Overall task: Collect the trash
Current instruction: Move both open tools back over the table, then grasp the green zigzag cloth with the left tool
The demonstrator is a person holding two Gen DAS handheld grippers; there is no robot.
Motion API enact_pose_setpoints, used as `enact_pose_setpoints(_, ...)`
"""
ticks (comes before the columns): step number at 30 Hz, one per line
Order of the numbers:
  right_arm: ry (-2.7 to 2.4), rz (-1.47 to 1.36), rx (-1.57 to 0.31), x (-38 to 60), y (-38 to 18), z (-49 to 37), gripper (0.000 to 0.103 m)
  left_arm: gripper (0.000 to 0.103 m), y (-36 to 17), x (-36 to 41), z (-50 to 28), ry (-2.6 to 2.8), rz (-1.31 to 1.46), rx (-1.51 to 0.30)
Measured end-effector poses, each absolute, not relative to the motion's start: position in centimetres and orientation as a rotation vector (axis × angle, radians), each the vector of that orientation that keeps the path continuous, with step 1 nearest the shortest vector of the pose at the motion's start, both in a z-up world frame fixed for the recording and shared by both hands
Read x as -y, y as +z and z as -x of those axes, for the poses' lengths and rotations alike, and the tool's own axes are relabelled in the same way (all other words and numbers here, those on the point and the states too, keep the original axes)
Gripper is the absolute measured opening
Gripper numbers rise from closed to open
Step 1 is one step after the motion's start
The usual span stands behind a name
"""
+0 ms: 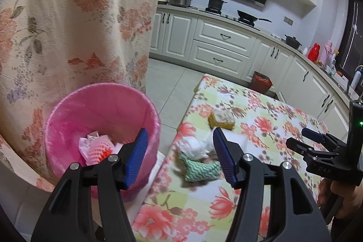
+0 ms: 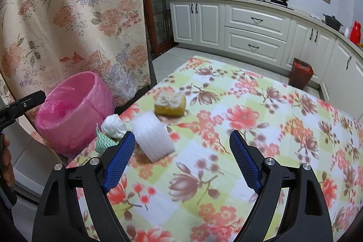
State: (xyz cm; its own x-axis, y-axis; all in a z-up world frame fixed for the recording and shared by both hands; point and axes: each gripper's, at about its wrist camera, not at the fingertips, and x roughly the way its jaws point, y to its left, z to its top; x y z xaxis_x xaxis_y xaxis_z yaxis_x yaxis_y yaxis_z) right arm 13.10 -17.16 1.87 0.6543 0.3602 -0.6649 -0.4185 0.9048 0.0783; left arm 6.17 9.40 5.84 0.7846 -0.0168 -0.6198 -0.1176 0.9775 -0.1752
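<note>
Left wrist view shows the left gripper (image 1: 180, 146) with fingers apart and empty; the crumpled white paper wad (image 1: 195, 146) lies just ahead between them. Better to centre over it, then close, then carry it to the pink plastic-lined bin (image 1: 68, 115) beyond the left finger.

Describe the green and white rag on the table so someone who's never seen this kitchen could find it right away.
Find the floral tablecloth, then the corner nearest the pink bin. The rag lies there beside a crumpled white tissue. It alone has a green-and-white zigzag pattern.
</note>
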Motion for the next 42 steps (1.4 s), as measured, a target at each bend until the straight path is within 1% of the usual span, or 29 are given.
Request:
enact_pose_setpoints(19, 0.428, 0.066, -0.779, 19.4, -0.7, -13.0, 0.083, 0.058, 3.0, -6.1, -7.6, 0.012, 0.186, -0.748)
enact_pose_setpoints(42, 0.437, 0.086, -0.821, 18.6, -2.5, -14.2, 0.085, 0.058, -3.1, -5.2, -10.4, -0.020, 0.209, -0.883)
